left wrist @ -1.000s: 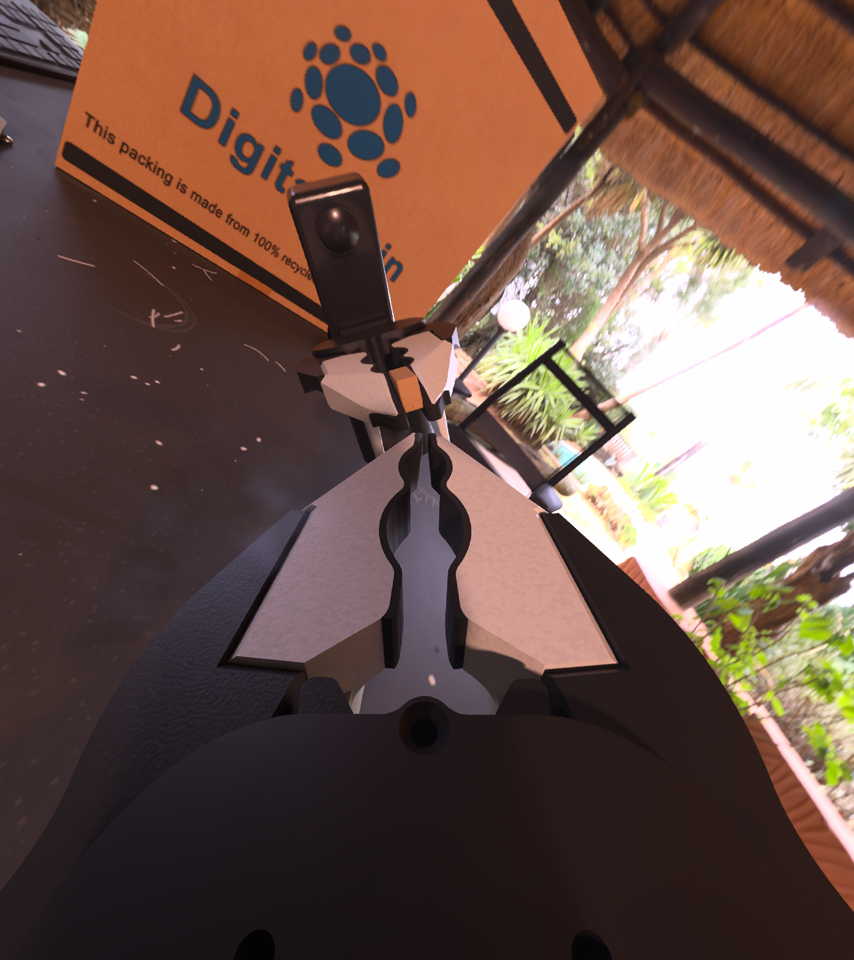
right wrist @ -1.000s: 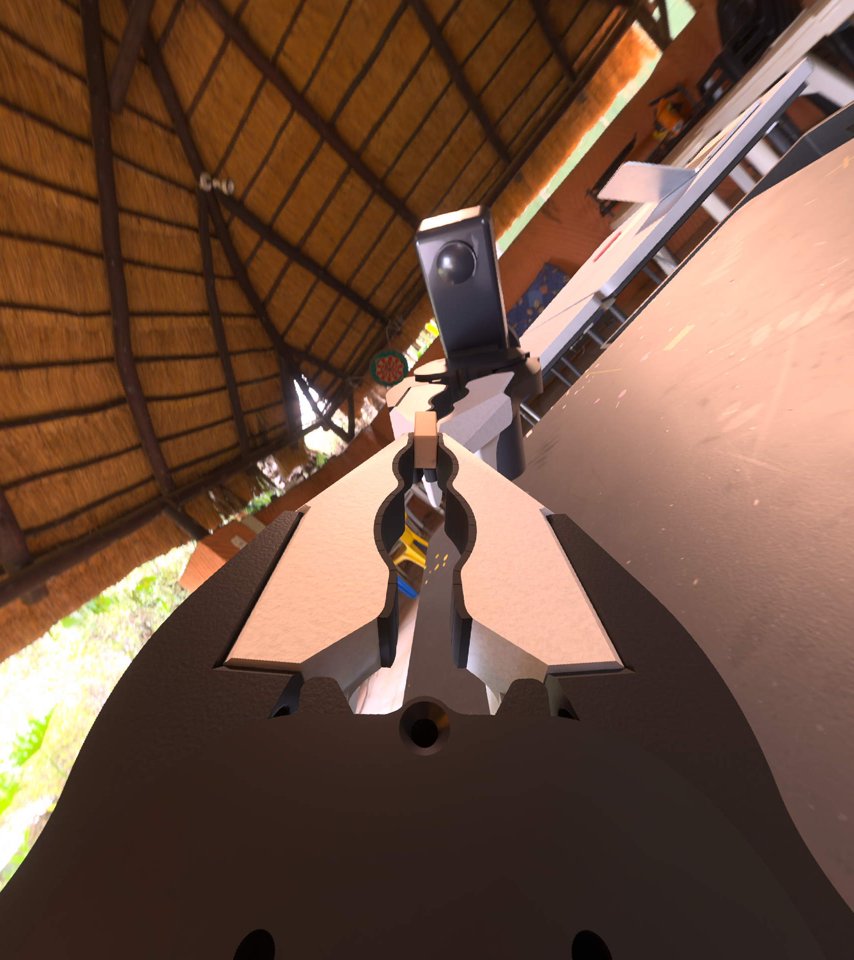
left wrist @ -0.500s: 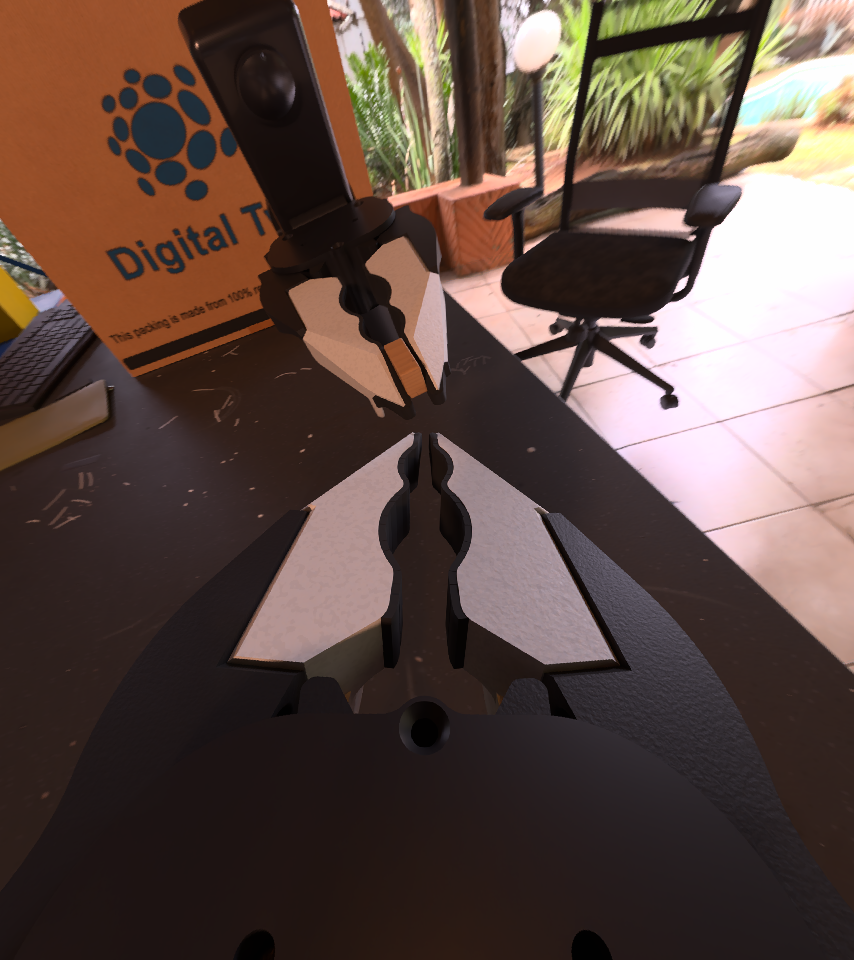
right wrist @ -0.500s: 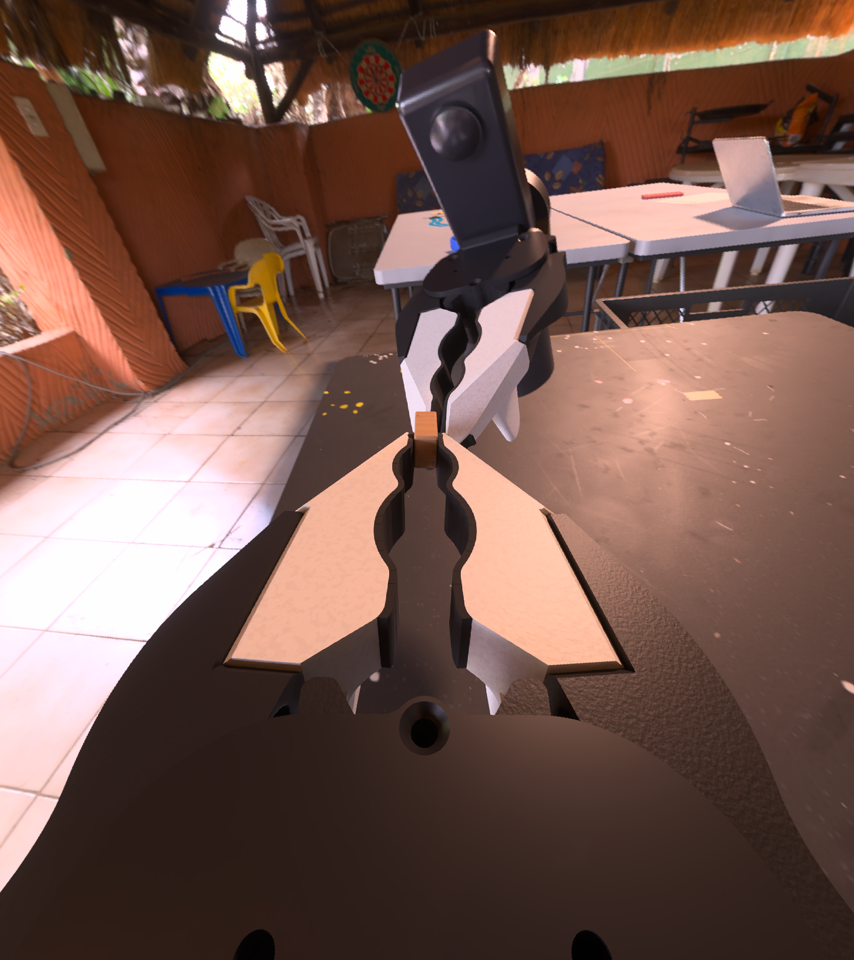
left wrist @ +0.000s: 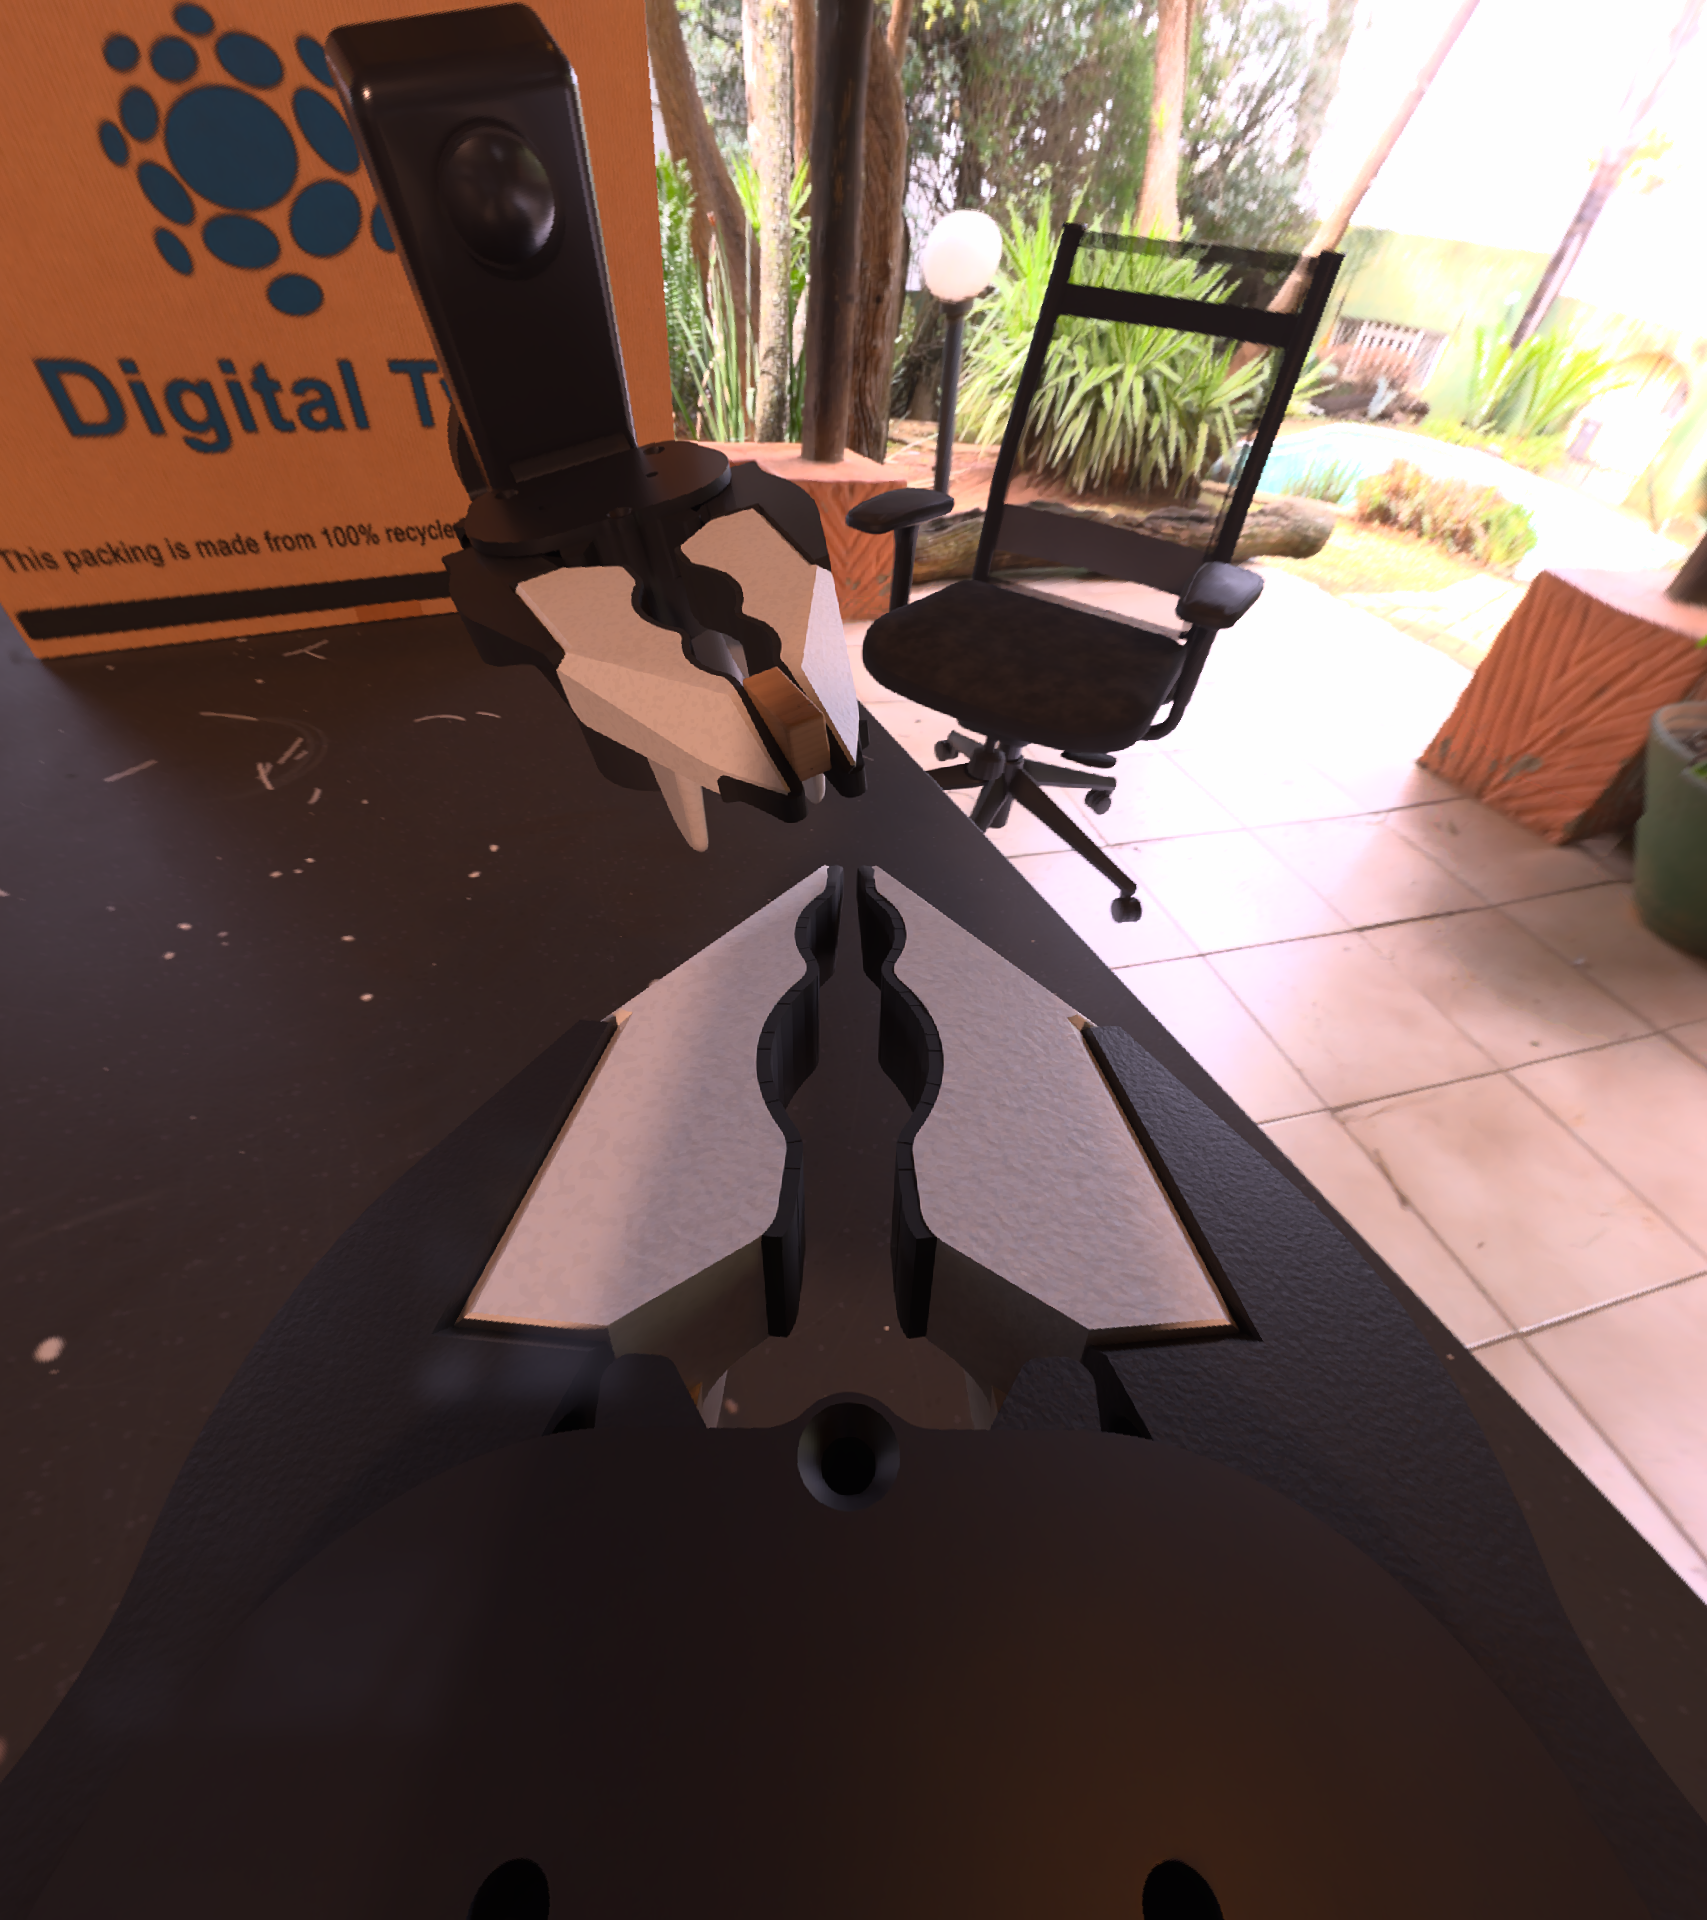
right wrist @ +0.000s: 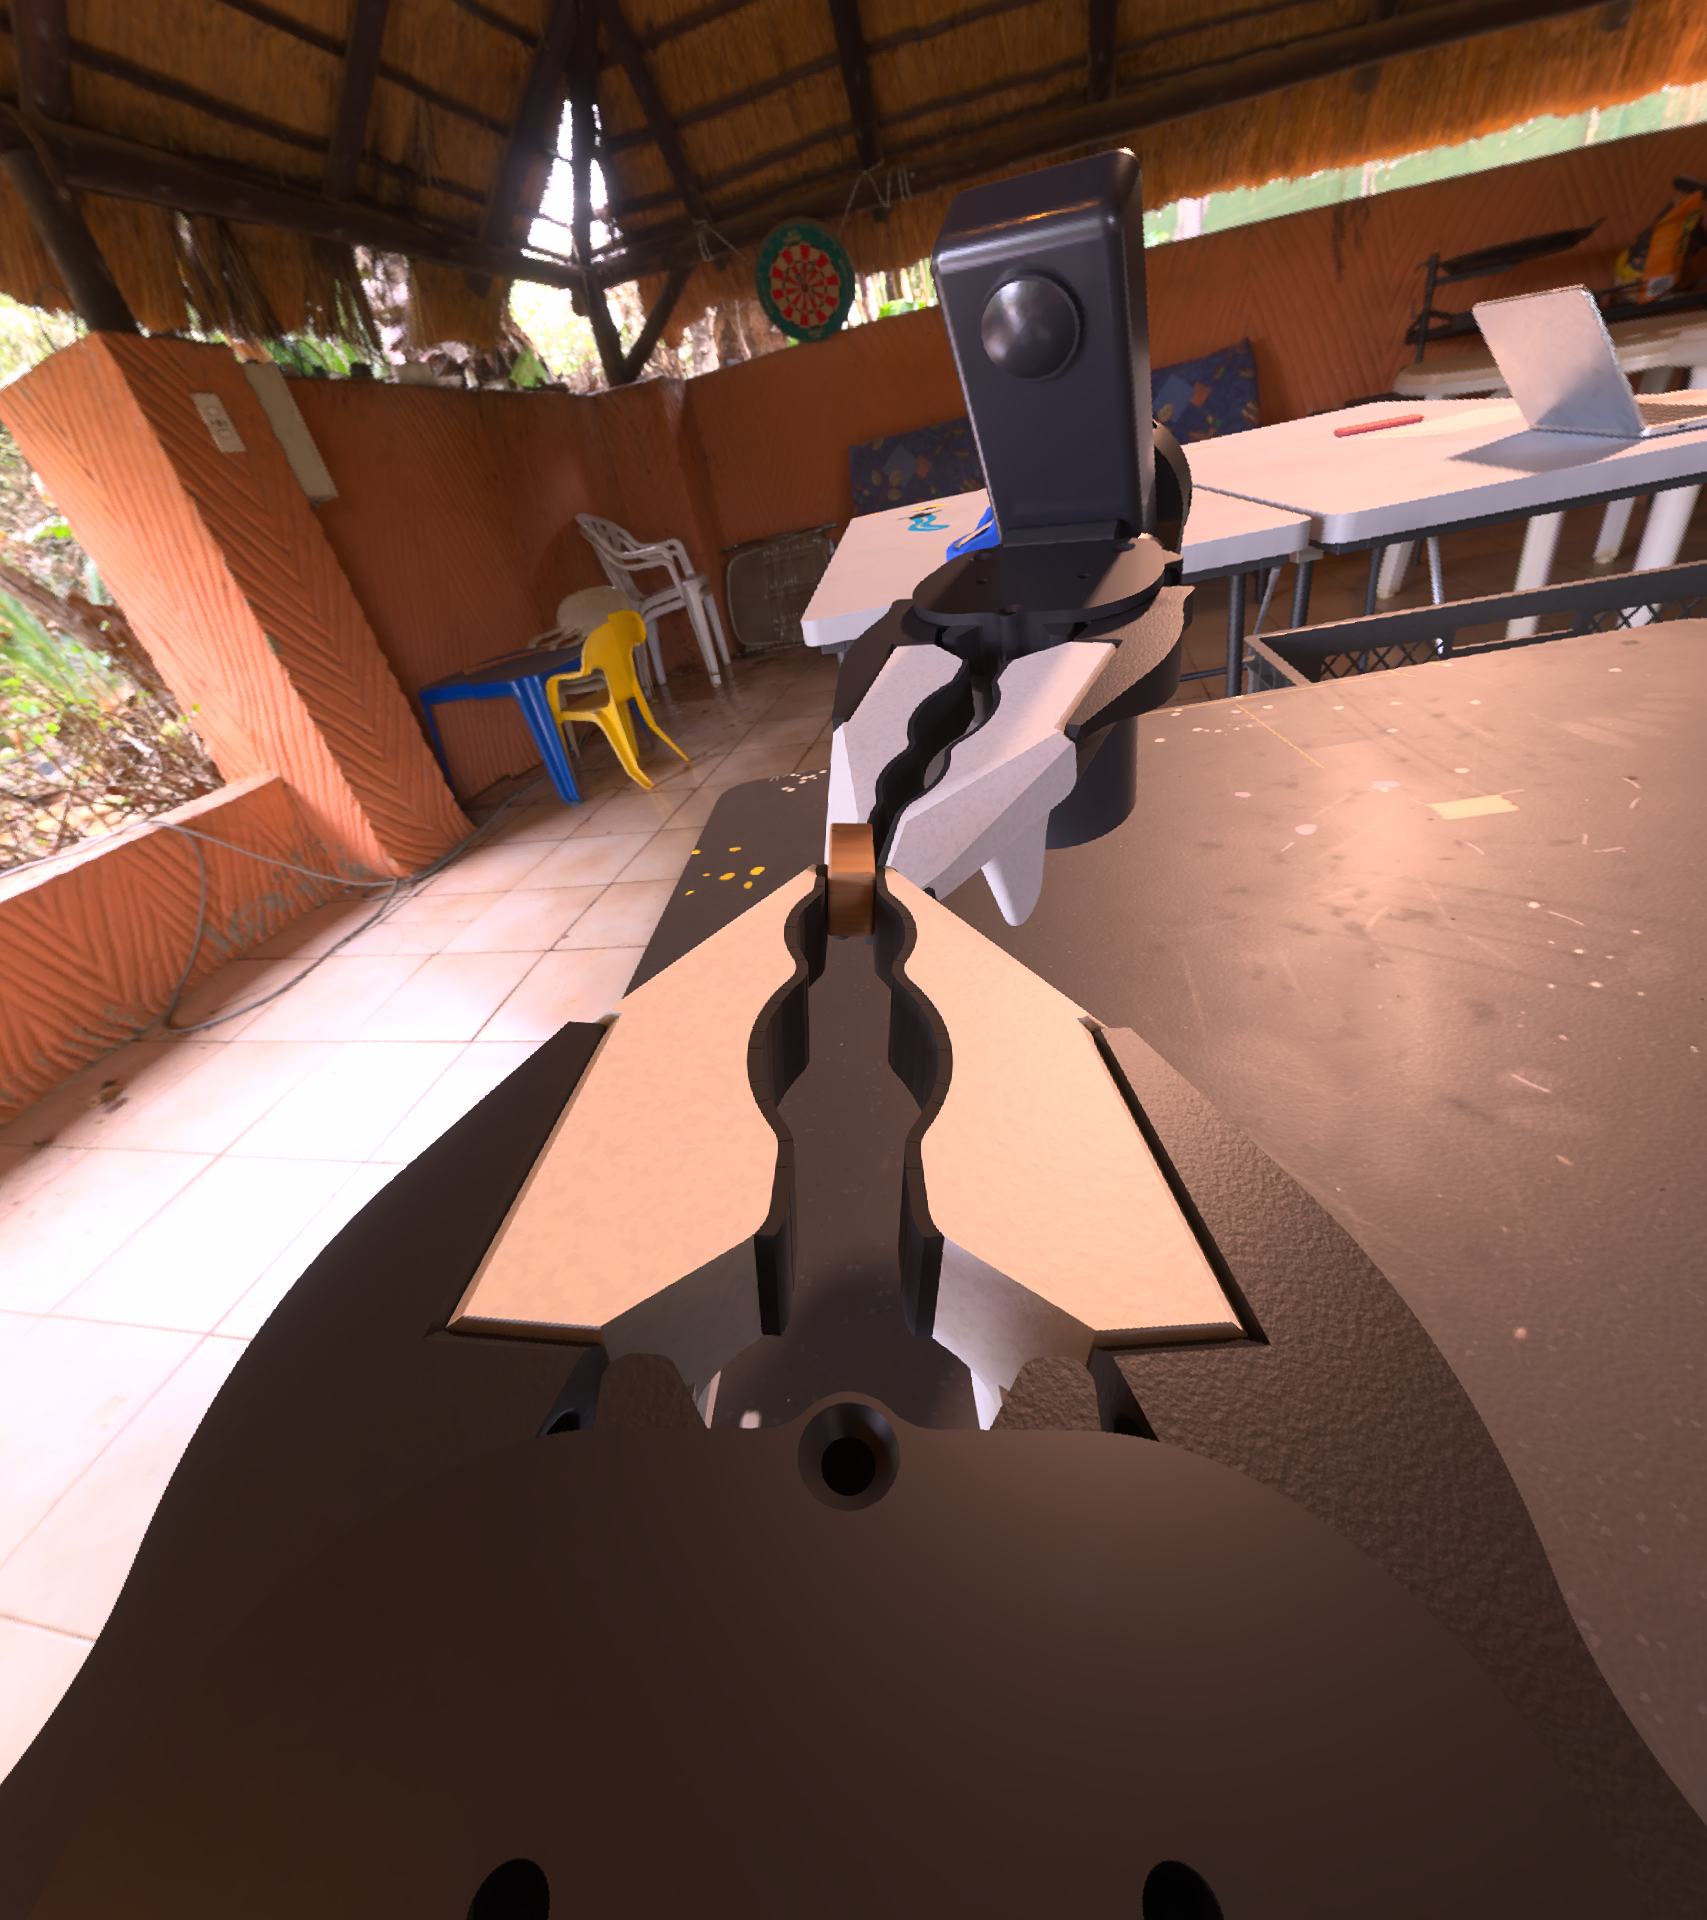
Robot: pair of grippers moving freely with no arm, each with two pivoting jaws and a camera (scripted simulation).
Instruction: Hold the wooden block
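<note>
So the big change from a second ago: both views were pointing way up at the thatch roof and trees, and now they're levelling out over the dark surface (left wrist: 205,1039), with the two claws drifting a little apart from each other. Good news for the task, I'd say, since the wooden block (right wrist: 850,881) is riding along through all that swinging without slipping. The right claw (right wrist: 850,883) is pinching the block right at its fingertips, tips nearly together with just the block's width between them, and the block is poking out a bit past the ends. From the left wrist view you can see the same block (left wrist: 793,724) sitting in the right claw (left wrist: 813,774), up in the air above the surface edge, near the orange box (left wrist: 49,364). The left claw (left wrist: 849,878) is pressing almost completely together with only a sliver of gap, gripping nothing and touching nothing. Looks like the hold is basically happening already, just a shallow tip grip that could twist.
</note>
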